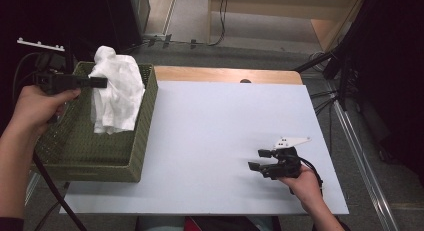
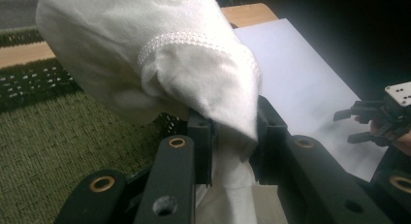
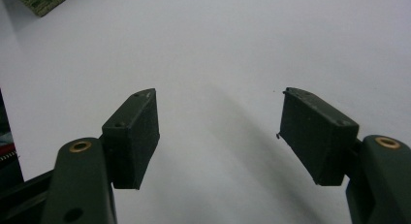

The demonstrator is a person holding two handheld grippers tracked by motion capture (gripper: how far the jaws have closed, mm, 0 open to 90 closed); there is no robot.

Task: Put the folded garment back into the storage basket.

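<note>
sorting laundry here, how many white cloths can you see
1: the white cloth hangs from the left gripper over the green woven basket. More could lie hidden beneath it.

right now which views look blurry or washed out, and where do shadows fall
High view: dark surroundings, evenly lit white table, soft overall. Left gripper view: the cloth is overexposed and soft up close, background black. Right gripper view: the right claw has soft edges and casts faint grey shadows on the bright table.
</note>
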